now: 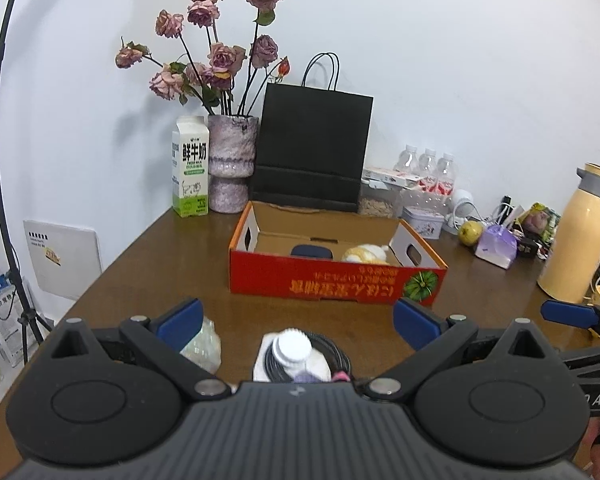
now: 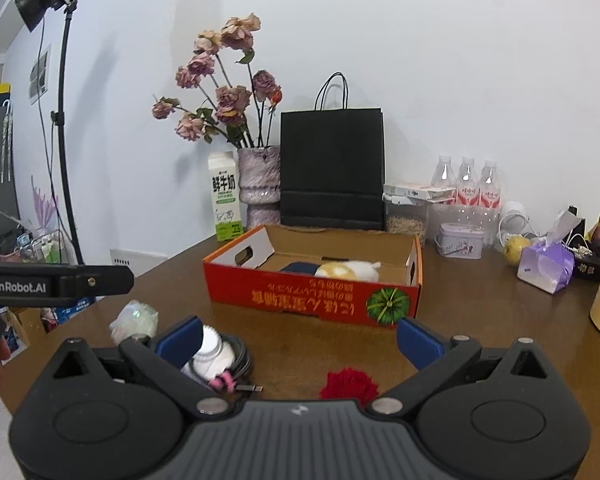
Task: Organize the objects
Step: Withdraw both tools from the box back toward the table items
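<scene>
Brown wood desk (image 1: 148, 256), red cardboard box (image 1: 336, 280) mid-frame in both views, open top; a navy item (image 1: 312, 251) and a cream plush toy (image 1: 366, 254) already lie inside.

Loose things, lower centre of left wrist view: white-capped bottle (image 1: 294, 354) sitting w/ a coiled black cable (image 1: 334, 354) around it, clear crinkly wrap (image 1: 202, 342) just to its left. Right wrist view adds a red fabric rose (image 2: 350, 386) at lower centre, apart from the bottle/cable cluster.

Left hand-held gripper (image 1: 296, 322): jaws spread wide, nothing between them, hovering above the bottle. Right hand-held gripper (image 2: 298, 338): also wide, empty; the rose lies below its gap, contact not visible.

Step in hand (judgement): picking up the next loose item for the box; two items in, approx. four still out, so task is part-way.

To do it well:
- Left: bottle is tangled w/ the cable, so descend w/ pads either side of the bottle body, not the cap; close slowly so the cable isn't pinched.
- Lift straight up, check the cable drops off.
- Right: rose is soft, so a light squeeze at the bloom's centre should do.
- Place in the box's free right/front part, clear of the plush.

Risk: cable dragging along, or bottle tipping.
</scene>
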### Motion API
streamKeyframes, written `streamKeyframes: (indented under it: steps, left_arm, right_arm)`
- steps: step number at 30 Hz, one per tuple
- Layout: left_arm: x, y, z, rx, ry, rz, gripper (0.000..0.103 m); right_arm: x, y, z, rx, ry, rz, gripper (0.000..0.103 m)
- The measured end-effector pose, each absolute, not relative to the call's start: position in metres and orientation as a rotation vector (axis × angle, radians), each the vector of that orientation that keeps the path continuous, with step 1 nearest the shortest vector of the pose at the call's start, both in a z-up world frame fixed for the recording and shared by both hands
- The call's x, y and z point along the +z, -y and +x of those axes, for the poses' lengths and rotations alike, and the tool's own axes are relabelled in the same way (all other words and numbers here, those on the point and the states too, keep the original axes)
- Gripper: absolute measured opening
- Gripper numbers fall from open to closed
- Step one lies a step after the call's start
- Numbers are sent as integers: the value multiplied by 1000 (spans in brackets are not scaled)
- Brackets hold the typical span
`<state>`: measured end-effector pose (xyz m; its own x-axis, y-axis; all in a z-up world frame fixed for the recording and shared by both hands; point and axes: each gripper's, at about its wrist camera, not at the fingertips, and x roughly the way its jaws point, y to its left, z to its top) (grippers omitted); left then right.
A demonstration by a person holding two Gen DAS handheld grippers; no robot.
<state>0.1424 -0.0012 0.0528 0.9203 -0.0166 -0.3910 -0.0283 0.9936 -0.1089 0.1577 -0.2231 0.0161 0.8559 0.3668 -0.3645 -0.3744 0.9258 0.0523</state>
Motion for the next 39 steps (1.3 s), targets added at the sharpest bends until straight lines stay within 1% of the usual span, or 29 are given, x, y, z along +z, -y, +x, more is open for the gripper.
streamKeyframes:
  steps: [14,39]
  left_arm:
    - [25,-4,106,-15,-443,-122,103]
    - [-10,19,82,-4,-481,-43,103]
  right_arm:
    - [-13,221,116,401,-435,-52,103]
    - [-54,247,98,350,-516,-38,103]
